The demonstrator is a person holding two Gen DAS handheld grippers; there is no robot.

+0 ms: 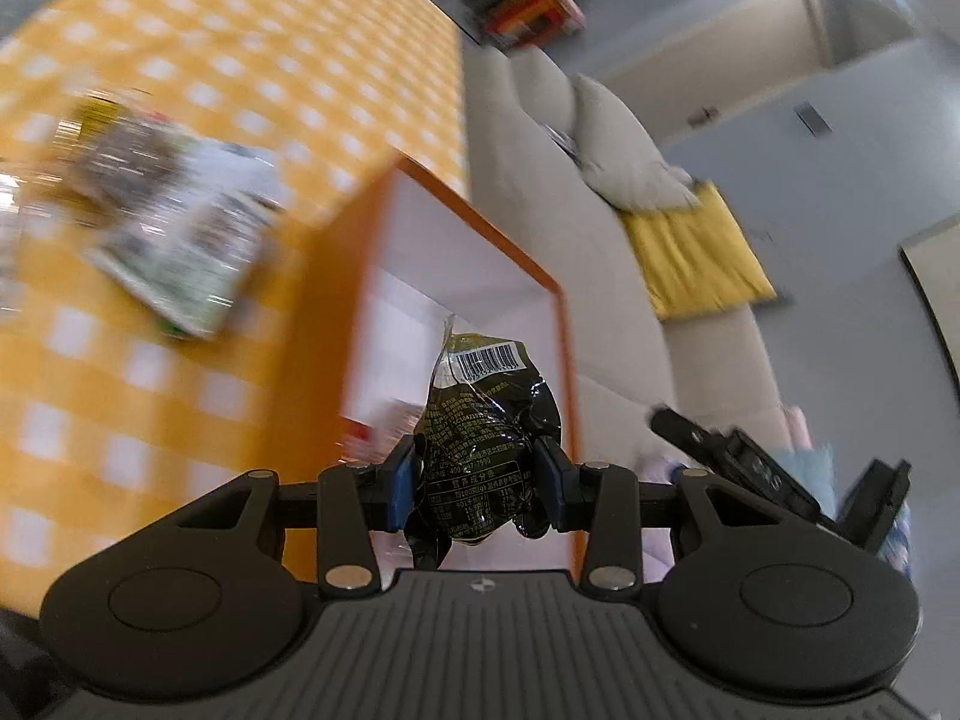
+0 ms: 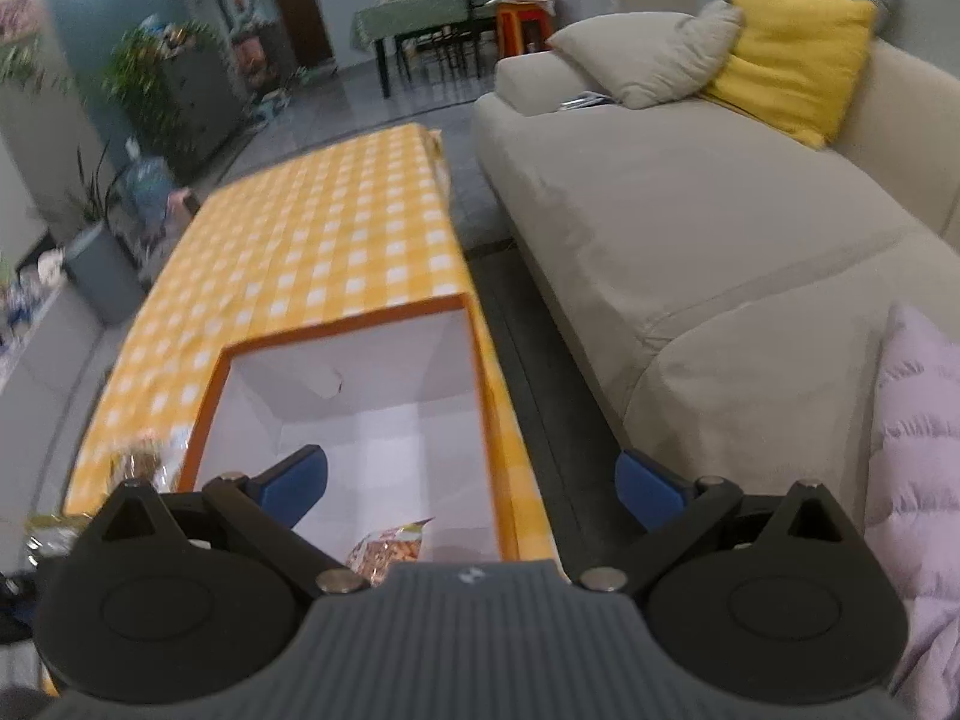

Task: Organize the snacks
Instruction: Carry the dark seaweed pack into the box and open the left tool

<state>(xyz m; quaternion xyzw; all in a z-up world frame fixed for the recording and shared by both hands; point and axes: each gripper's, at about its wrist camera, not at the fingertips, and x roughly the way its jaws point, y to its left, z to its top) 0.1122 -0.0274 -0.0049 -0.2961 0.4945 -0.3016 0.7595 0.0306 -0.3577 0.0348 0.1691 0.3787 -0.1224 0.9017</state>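
Note:
My left gripper (image 1: 477,480) is shut on a small dark snack packet (image 1: 480,414) with a barcode, held in the air in front of the orange-rimmed white box (image 1: 480,228). A green and white snack bag (image 1: 180,228) lies blurred on the checked tablecloth to the left. My right gripper (image 2: 471,483) is open and empty above the same box (image 2: 342,330). A snack bag with an orange picture (image 2: 390,546) lies inside the box at its near end. More packets (image 2: 138,462) lie on the cloth left of the box.
The table has a yellow and white checked cloth (image 2: 312,228). A beige sofa (image 2: 690,228) with grey and yellow cushions (image 2: 792,54) runs along the right. A lilac jacket (image 2: 918,480) is at the right edge. The other gripper (image 1: 750,468) shows in the left wrist view.

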